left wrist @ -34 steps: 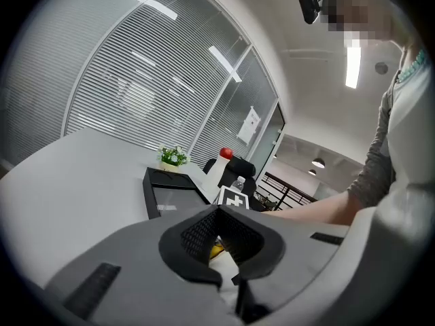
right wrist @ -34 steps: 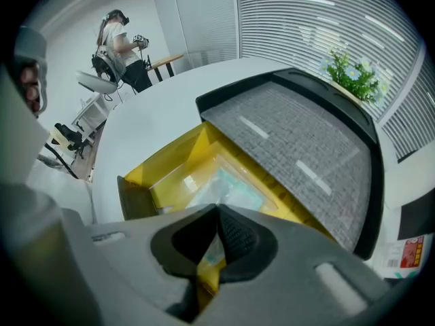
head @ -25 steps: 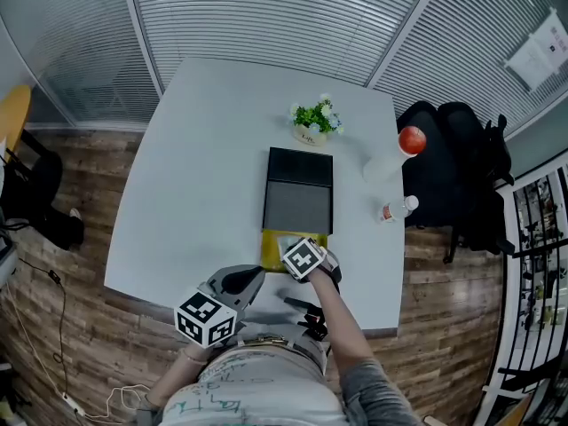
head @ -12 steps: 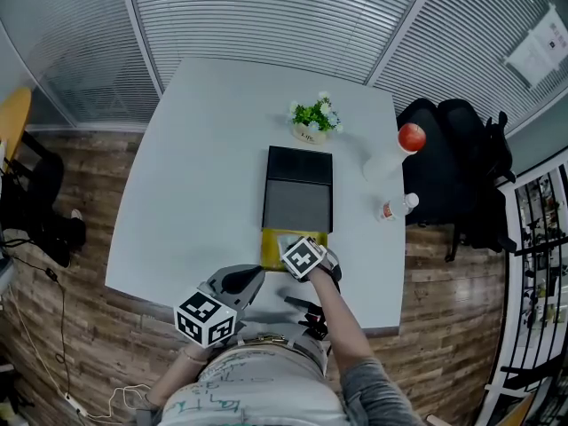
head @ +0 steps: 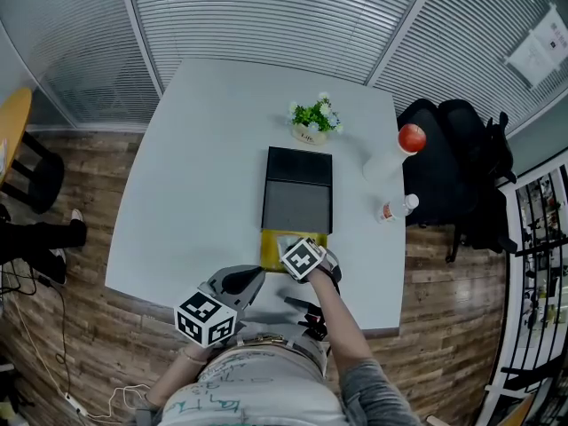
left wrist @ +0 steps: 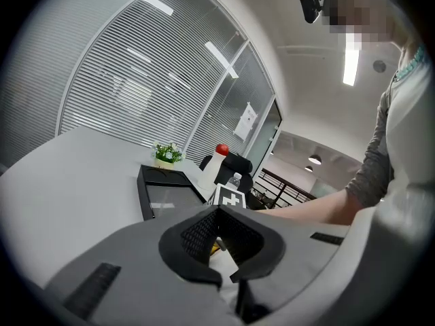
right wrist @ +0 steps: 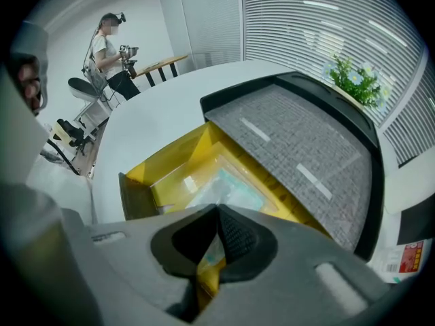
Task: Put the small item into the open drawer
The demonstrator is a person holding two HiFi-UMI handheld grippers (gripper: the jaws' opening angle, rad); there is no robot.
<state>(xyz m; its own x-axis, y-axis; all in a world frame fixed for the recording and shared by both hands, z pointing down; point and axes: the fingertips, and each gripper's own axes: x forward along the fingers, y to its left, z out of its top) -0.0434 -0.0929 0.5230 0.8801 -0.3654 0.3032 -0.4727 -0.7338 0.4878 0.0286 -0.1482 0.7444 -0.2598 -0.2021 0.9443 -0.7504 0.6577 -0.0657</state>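
Still shut tip to tip on nothing, the fingers of the right gripper (right wrist: pixel 217 209) hang over the yellow drawer (right wrist: pixel 170 165), which is pulled out from the near side of the black box (right wrist: pixel 299 141). The clear packet (right wrist: pixel 228 189) lies inside the drawer. The left gripper (left wrist: pixel 217 212), fingers likewise together and empty, stays nearer than the box, at the table (head: pixel 204 149) edge. Only a person's legs (head: pixel 40 238), far left of the box, have shifted.

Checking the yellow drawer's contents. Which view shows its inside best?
The right gripper view: it looks into the open yellow drawer, showing a clear packet inside. The head view shows it only as a partly covered yellow strip; the left gripper view barely shows it.
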